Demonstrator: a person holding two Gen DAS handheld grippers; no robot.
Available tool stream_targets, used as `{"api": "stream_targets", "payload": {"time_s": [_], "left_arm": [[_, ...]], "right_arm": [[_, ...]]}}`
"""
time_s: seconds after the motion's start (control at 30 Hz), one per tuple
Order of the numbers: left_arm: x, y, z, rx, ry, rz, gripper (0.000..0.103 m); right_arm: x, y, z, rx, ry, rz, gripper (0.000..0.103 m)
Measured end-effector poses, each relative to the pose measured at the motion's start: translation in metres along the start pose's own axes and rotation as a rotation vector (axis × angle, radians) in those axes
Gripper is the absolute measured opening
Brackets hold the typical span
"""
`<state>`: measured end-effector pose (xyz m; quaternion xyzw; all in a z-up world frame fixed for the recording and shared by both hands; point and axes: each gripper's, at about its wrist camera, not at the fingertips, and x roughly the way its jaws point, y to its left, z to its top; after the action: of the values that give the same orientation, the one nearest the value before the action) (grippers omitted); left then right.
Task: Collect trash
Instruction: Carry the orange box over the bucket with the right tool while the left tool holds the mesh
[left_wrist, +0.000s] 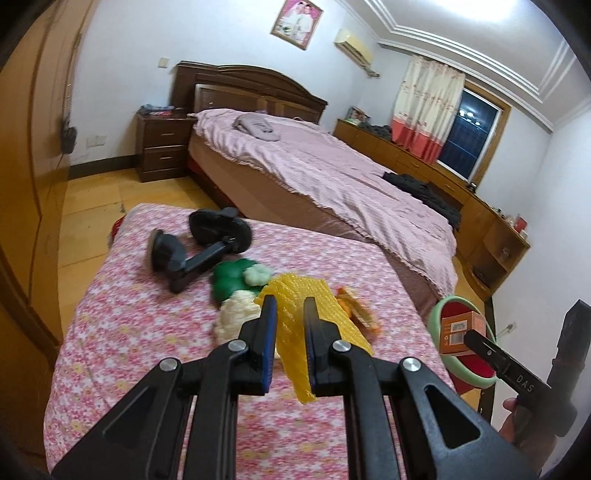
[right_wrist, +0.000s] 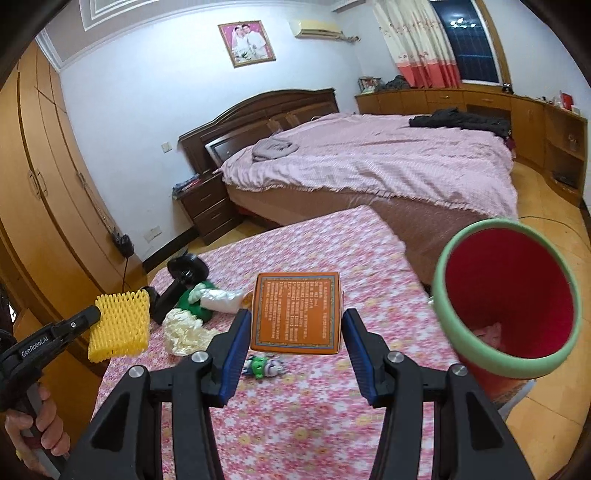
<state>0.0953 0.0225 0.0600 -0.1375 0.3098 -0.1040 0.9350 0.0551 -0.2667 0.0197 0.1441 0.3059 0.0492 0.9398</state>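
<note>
The left tongs (left_wrist: 290, 301) are gripping yellow mesh (right_wrist: 120, 325), the right tongs (right_wrist: 293, 317) an orange box (right_wrist: 295, 310), both near the bin (right_wrist: 508, 306); wrappers (right_wrist: 184, 332) beyond it are awaiting collection.

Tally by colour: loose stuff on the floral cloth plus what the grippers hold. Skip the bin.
Yellow: 1, foam net in left gripper
Orange: 2, box in right gripper; wrapper
Green: 2, bag; small toy
Cream-white: 1, crumpled bag
Black: 1, phone mount
Total: 7
</note>
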Motion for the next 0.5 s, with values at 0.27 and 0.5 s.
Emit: {"api": "stream_targets", "payload": {"time_s": [0.27,0.5], "left_arm": [[0.014,-0.039,0.006,0.044,0.026,-0.059,0.013],[0.033,-0.072,0.006,0.08,0.061,-0.096,0.013]], "right_arm": [[-0.025,-0.039,0.014,0.02,-0.042,-0.07,0.053],[-0.038,-0.074,0.023,0.049,-0.059,-0.124,0.053]]}}
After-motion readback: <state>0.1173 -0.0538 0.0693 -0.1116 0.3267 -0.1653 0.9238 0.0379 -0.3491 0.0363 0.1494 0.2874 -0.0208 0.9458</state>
